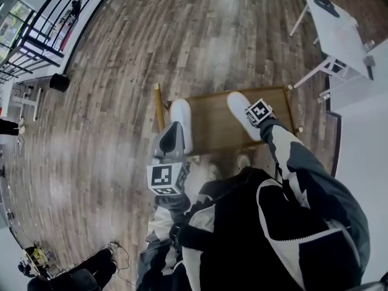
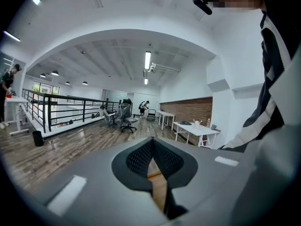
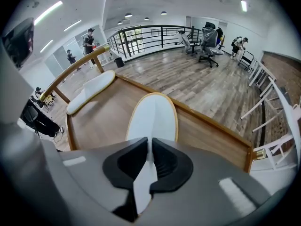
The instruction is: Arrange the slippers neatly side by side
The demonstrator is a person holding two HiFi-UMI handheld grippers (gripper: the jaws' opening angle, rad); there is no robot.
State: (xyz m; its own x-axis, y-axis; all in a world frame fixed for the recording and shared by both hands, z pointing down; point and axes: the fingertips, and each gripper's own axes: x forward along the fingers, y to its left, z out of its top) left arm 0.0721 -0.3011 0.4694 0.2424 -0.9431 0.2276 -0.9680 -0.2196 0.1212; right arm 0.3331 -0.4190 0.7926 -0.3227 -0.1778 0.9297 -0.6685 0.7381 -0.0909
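Closest to the person, the left gripper (image 2: 151,163) hovers at the table's (image 1: 212,126) near-left edge. Its jaws are pressed together with nothing in them; only bare wood shows through the slit between the pads.

A little further in, the right gripper (image 3: 149,160) points steeply down onto the table's near-right part. Its jaws are closed to a thin gap on the heel end of the right-hand slipper (image 3: 153,119), and a strip of white material runs between the pads. That slipper lies flat on the table, toe pointing toward the far rim, and in the head view it sits at a slant.

The left-hand slipper (image 1: 180,119) lies along the table's left rim, well apart from the other, with open wood between them.

The step in hand looks like moving the gripped slipper across to its mate. The pinch is only on a thin edge, so the slipper will likely droop or swing if lifted high. Better to raise it just clear of the wood, or slide it, and carry it left across the table. Turn the wrist on the way so its toe faces the far rim like the other. Line up the two heels before letting go. The left gripper can steady the left-hand slipper against nudges.
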